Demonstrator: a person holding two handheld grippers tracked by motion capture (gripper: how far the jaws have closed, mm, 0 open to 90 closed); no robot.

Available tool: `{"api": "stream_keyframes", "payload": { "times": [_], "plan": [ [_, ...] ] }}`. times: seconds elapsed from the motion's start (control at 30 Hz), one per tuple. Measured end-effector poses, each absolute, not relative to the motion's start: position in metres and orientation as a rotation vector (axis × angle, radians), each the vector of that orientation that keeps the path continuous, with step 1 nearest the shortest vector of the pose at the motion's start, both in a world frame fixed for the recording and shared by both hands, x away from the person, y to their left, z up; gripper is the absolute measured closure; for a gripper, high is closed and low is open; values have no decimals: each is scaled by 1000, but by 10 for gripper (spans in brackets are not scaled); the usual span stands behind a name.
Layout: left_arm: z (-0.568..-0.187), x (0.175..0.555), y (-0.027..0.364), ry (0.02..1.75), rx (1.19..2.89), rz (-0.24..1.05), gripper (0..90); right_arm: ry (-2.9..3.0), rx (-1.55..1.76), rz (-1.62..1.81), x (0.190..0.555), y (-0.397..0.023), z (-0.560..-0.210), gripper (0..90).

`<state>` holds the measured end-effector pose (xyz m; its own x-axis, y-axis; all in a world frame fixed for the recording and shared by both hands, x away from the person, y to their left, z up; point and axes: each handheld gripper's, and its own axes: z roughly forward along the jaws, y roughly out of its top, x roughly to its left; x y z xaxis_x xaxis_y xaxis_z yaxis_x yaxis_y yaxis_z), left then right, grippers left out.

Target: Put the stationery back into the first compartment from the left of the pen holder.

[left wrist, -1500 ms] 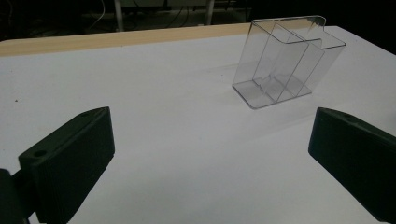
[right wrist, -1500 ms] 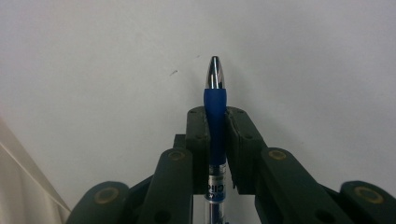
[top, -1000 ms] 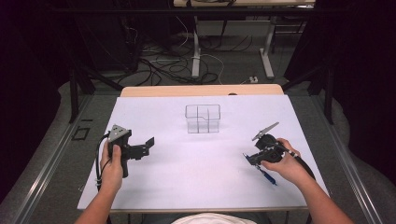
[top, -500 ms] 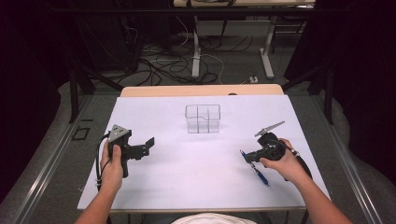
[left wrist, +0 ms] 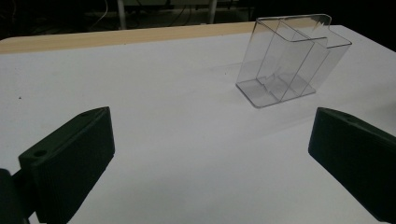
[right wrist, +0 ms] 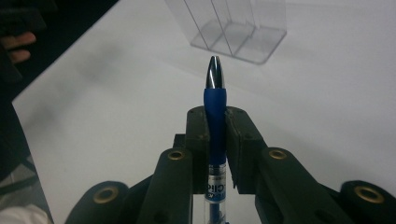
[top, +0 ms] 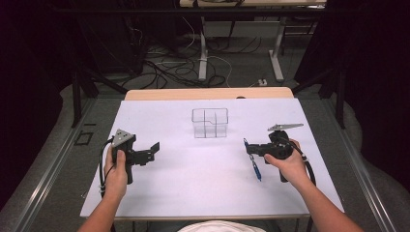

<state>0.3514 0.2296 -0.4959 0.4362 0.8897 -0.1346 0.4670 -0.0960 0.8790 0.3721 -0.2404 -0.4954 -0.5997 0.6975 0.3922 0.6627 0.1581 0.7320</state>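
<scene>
A clear plastic holder with several compartments (top: 210, 123) (left wrist: 289, 60) (right wrist: 233, 28) stands upright at the far middle of the white table (top: 193, 188). My right gripper (top: 251, 149) (right wrist: 215, 122) is shut on a blue pen (top: 253, 163) (right wrist: 214, 100). The pen's silver tip points toward the holder in the right gripper view. It sits a short way to the right of and nearer than the holder. My left gripper (top: 153, 147) (left wrist: 212, 158) rests at the left of the table, open, with nothing between its fingers (left wrist: 70, 158).
The table's far edge is a bare wooden strip (top: 208, 93). Beyond it lie cables (top: 164, 67) and desk legs on a dark floor. A hand (right wrist: 16, 46) shows at the left edge of the right gripper view.
My right gripper has shifted a little to the left with the pen in it, closer to the holder. The left gripper has stayed where it was.
</scene>
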Motion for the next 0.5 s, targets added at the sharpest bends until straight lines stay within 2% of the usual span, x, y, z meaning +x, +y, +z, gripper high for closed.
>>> {"api": "stream_keyframes", "payload": {
  "times": [0.5],
  "plan": [
    [-496, 351, 232, 1176, 1727, 578, 3, 2150, 1305, 1641, 388, -209, -474, 798]
  ]
}}
